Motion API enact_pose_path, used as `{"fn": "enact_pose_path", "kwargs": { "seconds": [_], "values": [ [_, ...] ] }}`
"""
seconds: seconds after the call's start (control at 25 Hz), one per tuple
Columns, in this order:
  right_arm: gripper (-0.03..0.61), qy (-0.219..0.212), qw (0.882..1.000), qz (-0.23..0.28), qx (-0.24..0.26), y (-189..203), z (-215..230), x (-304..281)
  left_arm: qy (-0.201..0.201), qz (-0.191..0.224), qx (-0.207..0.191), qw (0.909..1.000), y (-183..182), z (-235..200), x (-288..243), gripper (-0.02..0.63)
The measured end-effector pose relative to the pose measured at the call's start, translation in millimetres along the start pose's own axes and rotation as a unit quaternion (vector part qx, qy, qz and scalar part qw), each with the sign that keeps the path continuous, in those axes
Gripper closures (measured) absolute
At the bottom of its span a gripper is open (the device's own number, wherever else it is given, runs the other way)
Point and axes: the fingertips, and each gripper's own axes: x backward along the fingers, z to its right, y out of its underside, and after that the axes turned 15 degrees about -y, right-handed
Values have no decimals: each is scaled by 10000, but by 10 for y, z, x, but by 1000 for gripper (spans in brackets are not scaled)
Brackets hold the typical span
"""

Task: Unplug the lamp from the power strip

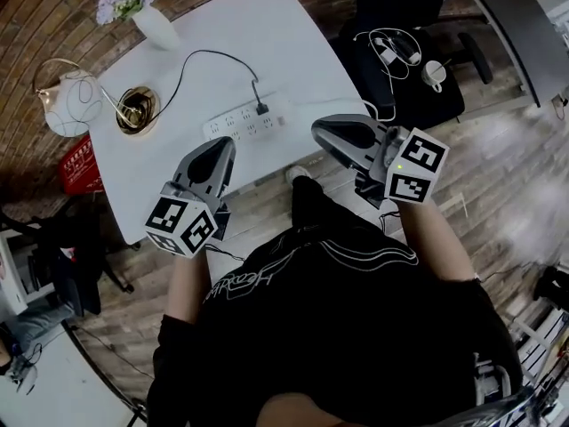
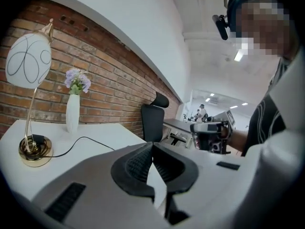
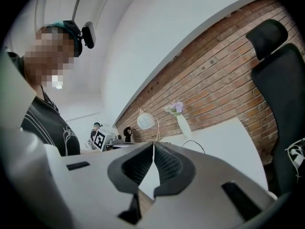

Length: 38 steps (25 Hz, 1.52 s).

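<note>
Head view shows left gripper (image 1: 226,144) and right gripper (image 1: 319,129) both closed, empty, near the power strip (image 1: 249,120).

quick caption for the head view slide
Left tool and right tool shut at the table edge; lamp plugged into power strip

Here's the power strip (image 1: 244,123), long and white, lying flat on the table. It is just ahead of the left gripper (image 1: 226,143), off to the left of the right gripper (image 1: 321,130), and touching neither. The black plug (image 1: 261,108) is still seated in a socket near the strip's right end. From it the thin black cord (image 1: 191,60) arcs away across the tabletop and curls back to the lamp (image 1: 71,103). The lamp stands upright, farther ahead and left of the left gripper. It has a round gold base (image 1: 138,110), a slim curved gold stem and a white globe shade drawn with dark looping lines.
</note>
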Motion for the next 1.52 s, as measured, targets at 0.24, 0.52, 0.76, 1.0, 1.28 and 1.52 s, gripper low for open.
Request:
{"fn": "enact_pose_path", "kwargs": {
  "seconds": [0.24, 0.52, 0.76, 1.0, 1.28, 1.52],
  "values": [
    [580, -73, 9994, -293, -184, 48, 592, -189, -513, -617, -266, 9964, 377, -512, -409, 611],
    [580, -299, 9947, -981, 59, 211, 1035, -439, -828, -1260, -731, 9859, 833, -951, -717, 611],
    [580, -415, 9880, -1490, 28, 415, 1262, -645, -905, -1653, -917, 9778, 1086, -1130, -831, 611],
    [579, -591, 9779, -1985, 289, 641, 1387, -781, -885, -1889, -981, 9731, 1259, -1204, -864, 611],
    [578, -1072, 9613, -2418, 776, 816, 1435, -909, -789, -1860, -970, 9746, 1261, -1212, -864, 611],
    [500, -1599, 9351, -2896, 1269, 999, 1377, -1019, -789, -1950, -859, 9739, 1267, -1206, -866, 611]
  ]
}}
